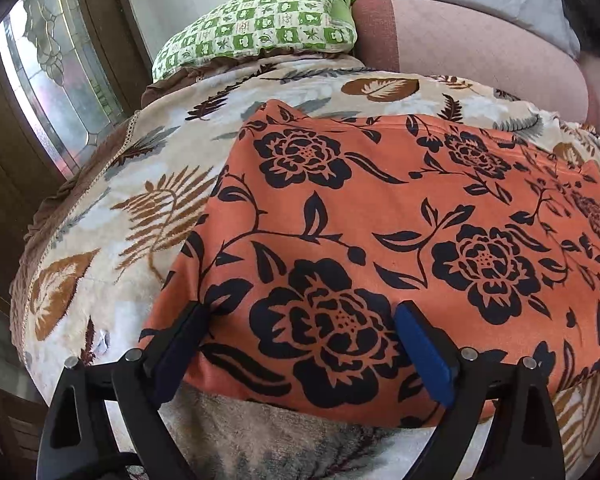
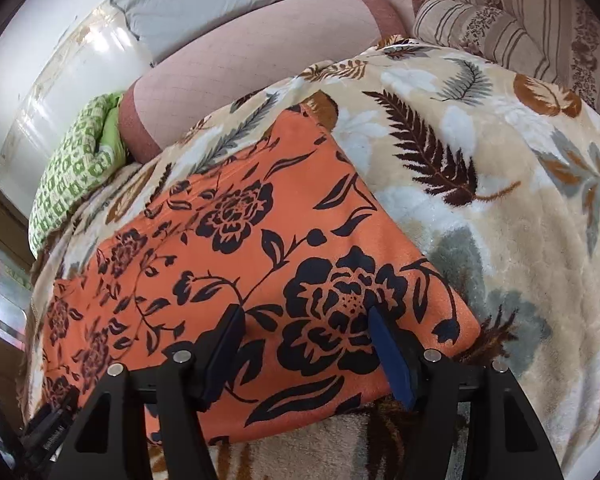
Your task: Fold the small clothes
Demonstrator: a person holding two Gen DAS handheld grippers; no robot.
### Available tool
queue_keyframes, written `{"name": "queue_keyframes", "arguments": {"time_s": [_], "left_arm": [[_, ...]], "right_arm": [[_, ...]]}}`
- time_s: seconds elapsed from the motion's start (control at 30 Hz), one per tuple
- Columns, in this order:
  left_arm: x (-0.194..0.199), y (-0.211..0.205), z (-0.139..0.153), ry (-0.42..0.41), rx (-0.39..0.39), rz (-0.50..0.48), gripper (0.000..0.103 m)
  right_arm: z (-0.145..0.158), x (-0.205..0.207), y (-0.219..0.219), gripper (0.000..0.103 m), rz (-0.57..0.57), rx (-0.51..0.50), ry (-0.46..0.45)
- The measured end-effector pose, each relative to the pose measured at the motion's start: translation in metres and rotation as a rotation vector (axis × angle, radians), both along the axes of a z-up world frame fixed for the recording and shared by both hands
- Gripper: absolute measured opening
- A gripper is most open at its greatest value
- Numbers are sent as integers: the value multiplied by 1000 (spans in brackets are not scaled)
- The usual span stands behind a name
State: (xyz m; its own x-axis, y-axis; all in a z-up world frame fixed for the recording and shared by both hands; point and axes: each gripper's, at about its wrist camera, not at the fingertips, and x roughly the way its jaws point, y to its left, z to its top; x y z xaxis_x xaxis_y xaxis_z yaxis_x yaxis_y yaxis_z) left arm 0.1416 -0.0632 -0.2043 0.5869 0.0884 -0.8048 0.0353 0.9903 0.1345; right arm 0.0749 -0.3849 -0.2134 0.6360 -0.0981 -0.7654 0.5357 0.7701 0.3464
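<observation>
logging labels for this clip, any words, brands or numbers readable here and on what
None can be read.
The green checked pillow has small printed squares with what may be lettering, too small and blurred to read.
The orange floral cloth and the leaf-print blanket show only patterns, no text.

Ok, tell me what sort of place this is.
Probably a bedroom at home: the orange garment lies on a leaf-print blanket spread over a bed, with a green pillow and a window behind.
</observation>
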Motion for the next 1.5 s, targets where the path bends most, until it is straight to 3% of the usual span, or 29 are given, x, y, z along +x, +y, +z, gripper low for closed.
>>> {"name": "queue_keyframes", "arguments": {"time_s": [0.1,0.17,0.23,0.3,0.4,0.5,0.6,0.77,1.07,1.5], "left_arm": [[-12,6,18,-89,-47,-10,95],[-17,1,22,-135,-20,-50,95],[-16,-6,16,-111,13,-85,95],[-10,-12,-1,-23,33,-112,95],[-14,-14,-1,-40,52,-115,95],[-23,-12,7,-60,42,-126,95],[-37,-6,27,-150,-3,-143,95],[-59,2,55,-274,-15,-146,95],[-83,21,87,-321,-42,-116,95],[-78,37,93,-317,-52,-72,95]], "right_arm": [[12,-9,3,68,-14,-26,-55],[19,-12,6,68,-9,-47,-90],[21,-10,11,68,26,-53,-97],[16,-5,15,68,58,-39,-65],[-4,7,16,68,84,-4,41],[5,2,20,68,84,-29,16],[15,-11,20,68,69,-2,-58],[45,-25,34,68,90,-55,-195],[70,-21,84,68,214,-78,-310],[72,-5,127,68,323,-50,-324]]}}
